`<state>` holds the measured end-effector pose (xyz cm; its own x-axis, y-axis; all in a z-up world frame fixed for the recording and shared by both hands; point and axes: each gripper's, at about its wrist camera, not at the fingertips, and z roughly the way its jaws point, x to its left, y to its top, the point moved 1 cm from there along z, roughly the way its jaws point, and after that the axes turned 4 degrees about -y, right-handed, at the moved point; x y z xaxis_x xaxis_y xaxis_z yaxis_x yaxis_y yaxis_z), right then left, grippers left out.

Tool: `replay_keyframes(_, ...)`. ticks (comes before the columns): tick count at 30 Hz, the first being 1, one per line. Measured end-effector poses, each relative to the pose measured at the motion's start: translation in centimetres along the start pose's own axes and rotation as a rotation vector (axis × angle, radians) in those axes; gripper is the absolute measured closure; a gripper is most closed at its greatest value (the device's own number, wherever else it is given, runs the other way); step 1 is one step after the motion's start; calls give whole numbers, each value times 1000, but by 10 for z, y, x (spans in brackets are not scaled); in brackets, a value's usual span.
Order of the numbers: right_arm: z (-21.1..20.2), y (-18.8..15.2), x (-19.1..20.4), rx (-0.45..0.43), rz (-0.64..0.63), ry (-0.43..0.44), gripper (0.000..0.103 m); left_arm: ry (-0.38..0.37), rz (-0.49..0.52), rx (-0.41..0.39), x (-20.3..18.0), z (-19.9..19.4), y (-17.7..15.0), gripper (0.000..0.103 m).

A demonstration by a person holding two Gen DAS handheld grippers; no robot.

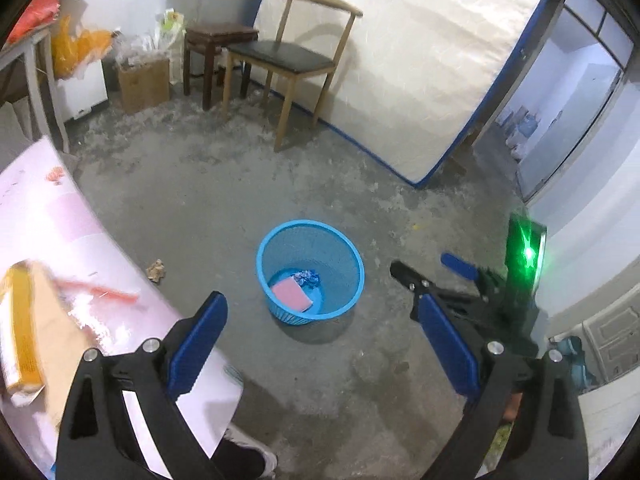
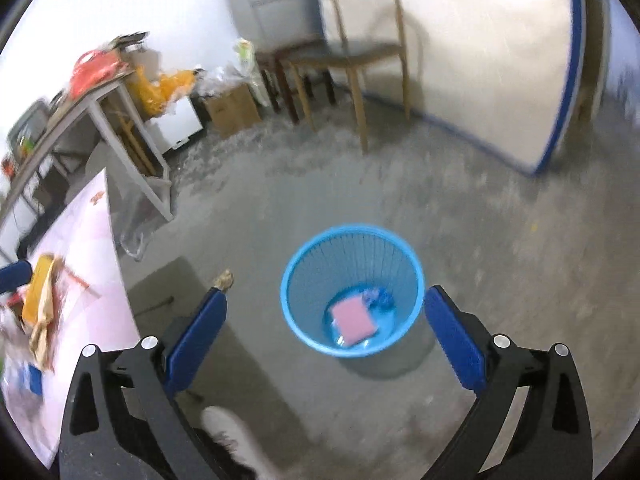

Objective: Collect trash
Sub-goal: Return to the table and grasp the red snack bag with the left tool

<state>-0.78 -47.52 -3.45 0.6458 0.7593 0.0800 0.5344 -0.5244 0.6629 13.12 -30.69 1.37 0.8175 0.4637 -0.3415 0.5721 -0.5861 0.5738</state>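
Right wrist view: blue basket (image 2: 352,292) holds pink pad (image 2: 352,322) — crumpled scrap (image 2: 224,279) beside it remains; both grippers (image 2: 325,330) (image 1: 324,344) wide open, empty.

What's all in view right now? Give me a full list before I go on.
basket: 1, blue, on the floor in the middle
pink pad: 1, pink, flat in the basket
blue wrapper: 1, blue, crumpled in the basket beside the pad
paper wad: 1, tan, on the floor by the table edge
table: 1, white, left
packaging: pile, yellow and brown, on the table
chair: 1, wood with dark seat, by the mattress
stool: 1, dark brown, left of chair
mattress: 1, white with blue edge, upright
cardboard box: 1, brown, far corner
shoe: 1, white, bottom
left hand-held gripper: open, empty
right hand-held gripper: open, empty
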Motion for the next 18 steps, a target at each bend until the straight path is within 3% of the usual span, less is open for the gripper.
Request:
replay_keyframes(4,-30,12,38,-104,-120,15,8,-1,-72,-100,26,-68,-18,6)
replay_keyframes(10,-67,22,90,-197,-197,235,8,63,-196,-257,92,-181,-51,6)
replay_keyframes(14,-69,29,125,-139,-210,393,8,164,-259,-360,140,-243,-82,6)
replay_keyframes(18,-59,32,170,-9,-232,560,8,236,-347,-417,202,-285,-111,6)
